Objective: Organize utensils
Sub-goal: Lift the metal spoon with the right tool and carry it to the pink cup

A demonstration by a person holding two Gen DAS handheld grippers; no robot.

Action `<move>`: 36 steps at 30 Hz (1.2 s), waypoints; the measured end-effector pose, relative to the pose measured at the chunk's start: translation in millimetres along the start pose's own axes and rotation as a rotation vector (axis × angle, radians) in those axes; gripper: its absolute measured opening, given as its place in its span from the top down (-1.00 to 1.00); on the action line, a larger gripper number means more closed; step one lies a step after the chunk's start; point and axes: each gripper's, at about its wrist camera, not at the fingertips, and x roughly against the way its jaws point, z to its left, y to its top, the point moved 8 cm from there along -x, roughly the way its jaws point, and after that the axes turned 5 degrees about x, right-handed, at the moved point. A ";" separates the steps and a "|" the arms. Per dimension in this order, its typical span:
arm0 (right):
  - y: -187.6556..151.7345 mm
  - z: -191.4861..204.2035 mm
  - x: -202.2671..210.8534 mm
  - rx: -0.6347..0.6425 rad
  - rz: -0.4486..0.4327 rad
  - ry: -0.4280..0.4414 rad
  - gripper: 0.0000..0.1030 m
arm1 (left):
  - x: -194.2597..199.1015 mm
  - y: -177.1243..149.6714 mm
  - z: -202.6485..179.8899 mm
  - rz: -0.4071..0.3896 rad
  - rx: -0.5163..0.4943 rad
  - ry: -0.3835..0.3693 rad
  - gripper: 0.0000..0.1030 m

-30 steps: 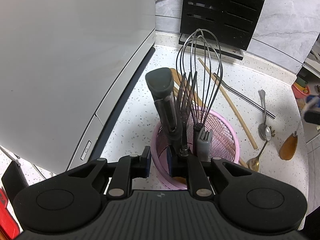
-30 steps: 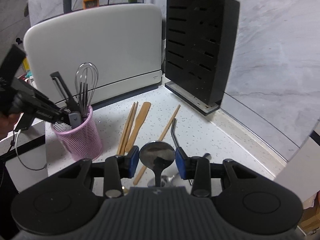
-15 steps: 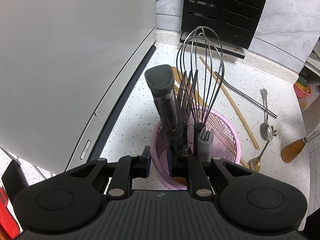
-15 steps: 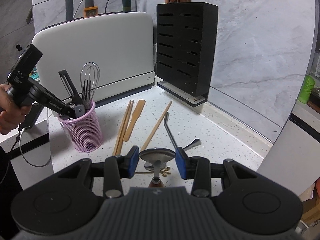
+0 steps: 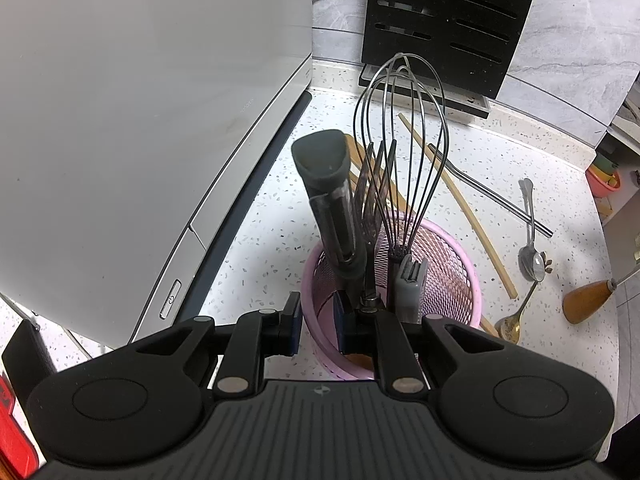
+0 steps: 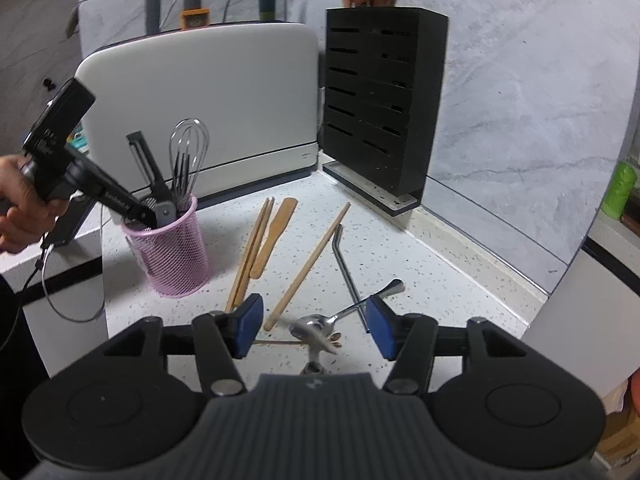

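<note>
Pink wire-mesh cup point(image 6: 170, 252) stands upright on the speckled white counter point(image 6: 420, 264), just in front of the white appliance point(image 6: 208, 104). Contents, all standing: wire whisk point(image 5: 404, 152) with loops up, dark fork point(image 5: 376, 184) tines up, black peeler point(image 5: 328, 200), and a grey-handled tool point(image 5: 410, 284) leaning at the near rim. Left gripper point(image 5: 316, 318) is narrowly set, the pink rim of the cup passing between its blue pads point(image 5: 294, 320), right pad inside the cup and left pad outside; whether the pads actually press the rim cannot be told from the left wrist view. A hand point(image 6: 20, 200) carries that gripper from the left side in the right wrist view. Loose on the counter to the right of the cup: a pair of wooden chopsticks point(image 6: 250, 256) lying side by side, a flat wooden spatula point(image 6: 274, 236) touching them, a single chopstick point(image 6: 308, 268) apart at an angle, and a bent metal straw point(image 6: 348, 272). A silver spoon point(image 6: 320, 324) lies bowl toward the camera, handle crossing the straw; a gold spoon point(image 5: 514, 316) lies beside it, partly under it. A wooden-handled utensil point(image 5: 588, 300) sits near the counter's right edge. Right gripper point(image 6: 314, 330) hovers over the silver spoon, jaws opening, blue pads wide and clear of the spoon, nothing pinched. Black slotted knife block point(image 6: 380, 100) stands in the corner.
</note>
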 end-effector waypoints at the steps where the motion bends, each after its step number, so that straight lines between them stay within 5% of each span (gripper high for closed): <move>1: 0.1 0.8 0.6 0.008 -0.002 0.003 -0.14 | 0.0 0.0 0.1 0.000 0.000 0.000 0.65; 9: -2.3 6.1 0.7 0.050 0.011 0.016 -0.08 | 0.2 -0.2 0.0 0.000 0.000 0.001 0.65; 19: -5.5 5.2 -6.2 0.088 0.041 -0.024 0.84 | 0.8 -0.2 -0.2 -0.003 0.001 -0.001 0.65; 36: 26.1 3.8 4.4 0.081 -0.039 -0.096 0.97 | 8.5 2.2 5.2 -0.011 0.023 -0.025 0.73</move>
